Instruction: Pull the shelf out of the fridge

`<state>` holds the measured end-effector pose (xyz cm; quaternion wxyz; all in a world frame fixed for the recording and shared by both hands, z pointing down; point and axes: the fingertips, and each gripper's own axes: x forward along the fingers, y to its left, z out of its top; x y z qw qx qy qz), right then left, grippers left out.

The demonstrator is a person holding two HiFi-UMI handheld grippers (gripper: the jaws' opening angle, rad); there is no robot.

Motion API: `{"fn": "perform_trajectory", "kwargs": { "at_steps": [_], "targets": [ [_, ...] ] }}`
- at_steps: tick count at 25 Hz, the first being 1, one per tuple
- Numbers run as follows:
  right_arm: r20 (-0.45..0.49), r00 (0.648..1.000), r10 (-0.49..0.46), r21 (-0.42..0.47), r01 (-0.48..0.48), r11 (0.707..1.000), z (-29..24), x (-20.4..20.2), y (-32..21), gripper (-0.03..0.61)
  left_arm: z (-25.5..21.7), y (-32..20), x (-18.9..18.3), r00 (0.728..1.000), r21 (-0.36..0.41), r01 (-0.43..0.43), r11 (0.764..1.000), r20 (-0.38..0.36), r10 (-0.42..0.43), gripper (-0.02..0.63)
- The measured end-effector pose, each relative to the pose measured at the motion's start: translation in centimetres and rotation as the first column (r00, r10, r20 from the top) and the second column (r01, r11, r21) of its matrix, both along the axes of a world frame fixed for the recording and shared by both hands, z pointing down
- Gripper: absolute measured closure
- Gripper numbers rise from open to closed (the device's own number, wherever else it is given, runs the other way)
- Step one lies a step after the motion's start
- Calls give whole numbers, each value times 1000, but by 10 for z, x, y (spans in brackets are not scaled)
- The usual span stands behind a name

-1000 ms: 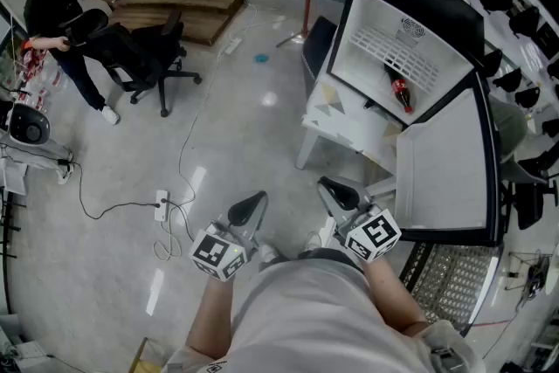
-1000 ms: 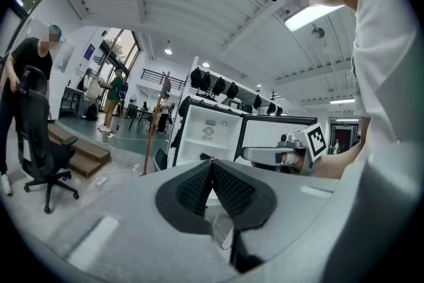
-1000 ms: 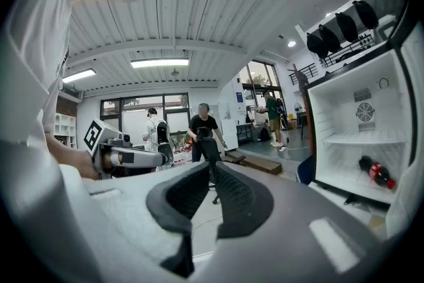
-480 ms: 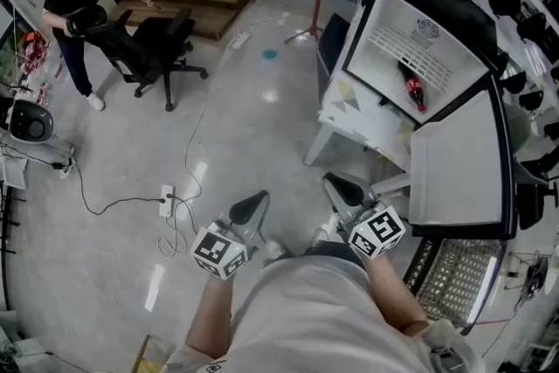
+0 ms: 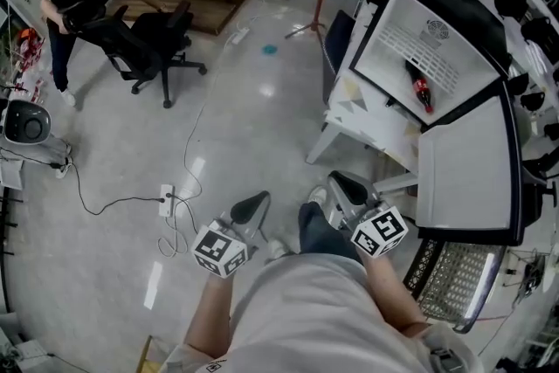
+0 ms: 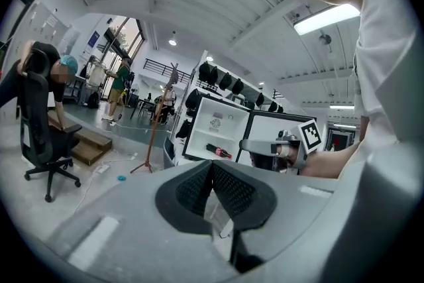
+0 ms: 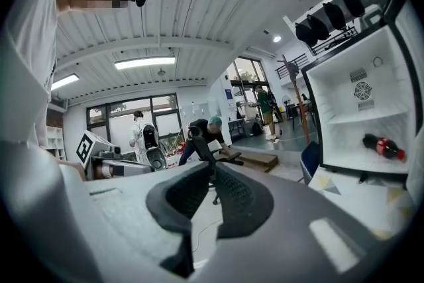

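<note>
A wide workshop floor of polished grey spreads under me, with cables trailing across it and an office chair [image 5: 153,48] well off at 10 o'clock. The fridge [image 5: 454,0] stands at 1 o'clock on a white table [image 5: 367,122], its door [image 5: 463,170] swung wide toward 3 o'clock. The shelf [image 5: 409,46] I'm after sits inside, in the upper part of the cavity. A bottle [image 5: 422,92] lies lower down, apparently not on the shelf.

My left gripper [image 5: 253,205] and right gripper [image 5: 343,188] both hang in front of my body, well apart from the fridge. Each has its jaws pressed together with nothing between them.

I judge this to be the approach. To do it well, I should spread both pairs of jaws before reaching the opening. I'd take the shelf's front edge at 11 and 1 o'clock, one gripper on each side. Then I'd draw it straight and level so it doesn't bind on its ledges. A wire rack [image 5: 450,275] on the floor at 4 o'clock is something to step around.
</note>
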<state>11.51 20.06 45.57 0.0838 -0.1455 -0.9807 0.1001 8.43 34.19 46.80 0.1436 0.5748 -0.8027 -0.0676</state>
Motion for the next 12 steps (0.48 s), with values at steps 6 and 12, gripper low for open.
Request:
{"fn": "perform_trajectory", "kwargs": {
  "at_steps": [6,12],
  "targets": [
    [-1,1000,-5,-13,5,1000,8,-41,-27,551,10,-32,-35,1000,-19,-9,1000,-13,9,604],
    [-14,1000,-13,-24,13,1000,12,-90,-75,551,10,-90,-84,999,-30,-29,999,-20,29,604]
  ]
}}
